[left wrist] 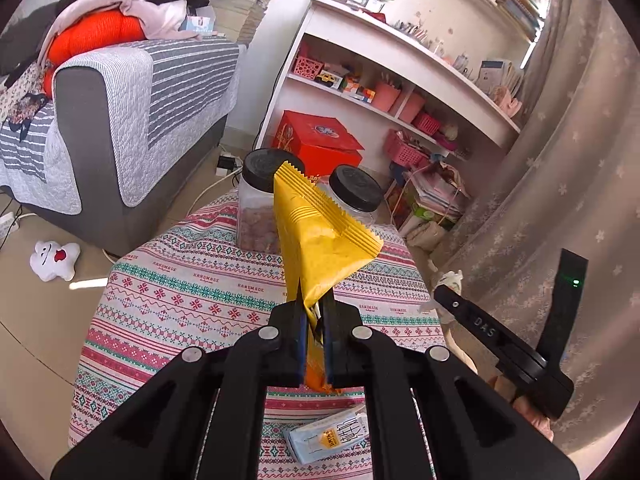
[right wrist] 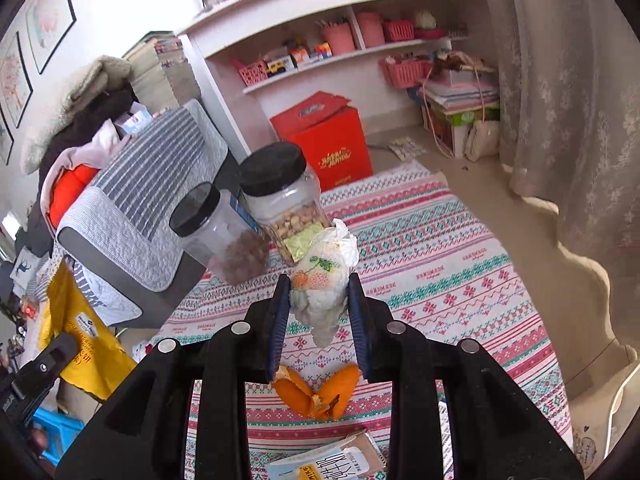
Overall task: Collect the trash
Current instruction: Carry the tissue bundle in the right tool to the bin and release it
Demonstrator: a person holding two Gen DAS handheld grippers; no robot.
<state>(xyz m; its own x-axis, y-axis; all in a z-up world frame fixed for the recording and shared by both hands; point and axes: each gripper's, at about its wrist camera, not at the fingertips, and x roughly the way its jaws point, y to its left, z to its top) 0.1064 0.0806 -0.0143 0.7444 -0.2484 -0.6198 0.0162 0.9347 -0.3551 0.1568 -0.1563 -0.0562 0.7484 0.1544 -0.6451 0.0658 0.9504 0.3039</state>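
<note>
My left gripper (left wrist: pixel 311 304) is shut on a yellow snack wrapper (left wrist: pixel 320 228) and holds it up above the patterned tablecloth (left wrist: pixel 180 292). My right gripper (right wrist: pixel 320 288) is shut on a crumpled white tissue wad (right wrist: pixel 324 280) with printed fruit, held above the cloth (right wrist: pixel 440 264). Orange peel (right wrist: pixel 316 394) lies on the cloth below the right gripper. A light blue packet (left wrist: pixel 328 436) lies near the table's front edge; it also shows in the right wrist view (right wrist: pixel 324 462). The yellow wrapper (right wrist: pixel 80 336) and left gripper body (right wrist: pixel 40 368) show at the left of the right wrist view.
Two clear jars with black lids (left wrist: pixel 260 200) (left wrist: pixel 356 196) stand at the far side of the table. A grey sofa (left wrist: pixel 120 120) stands on the left, a white shelf (left wrist: pixel 380 100) and red box (left wrist: pixel 320 140) behind, a curtain (left wrist: pixel 560 180) on the right. A plush toy (left wrist: pixel 54 258) lies on the floor.
</note>
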